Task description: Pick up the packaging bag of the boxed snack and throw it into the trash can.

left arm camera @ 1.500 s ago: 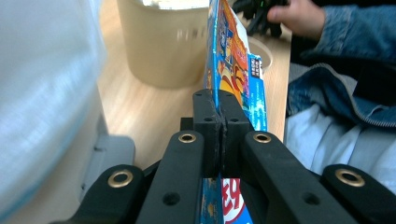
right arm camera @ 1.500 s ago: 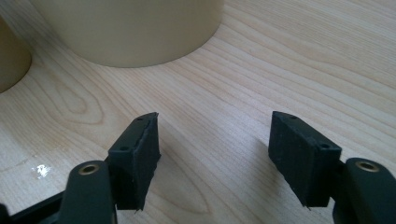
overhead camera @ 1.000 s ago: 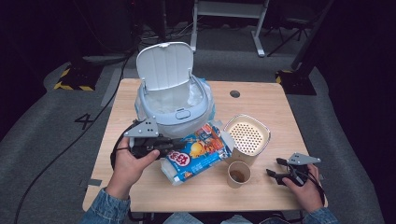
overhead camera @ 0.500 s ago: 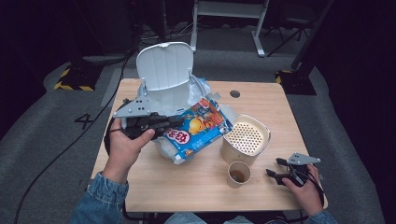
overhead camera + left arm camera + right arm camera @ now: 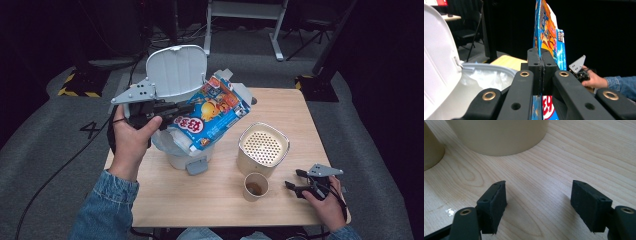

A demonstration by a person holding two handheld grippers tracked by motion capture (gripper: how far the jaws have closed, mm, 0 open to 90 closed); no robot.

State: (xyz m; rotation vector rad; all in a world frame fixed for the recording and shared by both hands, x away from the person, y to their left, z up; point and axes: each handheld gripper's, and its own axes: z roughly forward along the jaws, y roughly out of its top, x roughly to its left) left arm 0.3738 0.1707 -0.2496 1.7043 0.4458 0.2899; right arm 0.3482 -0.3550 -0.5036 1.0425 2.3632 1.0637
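My high view looks down and forward over the table (image 5: 210, 200); both gripper views sit close behind their jaws, sharing the bin (image 5: 486, 72) and tabletop with it.

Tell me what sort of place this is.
Probably a studio or lab for recording demonstrations: a lone light wooden table on grey carpet, black-draped dark surroundings, yellow-black hazard tape, and a cable trailing across the floor.
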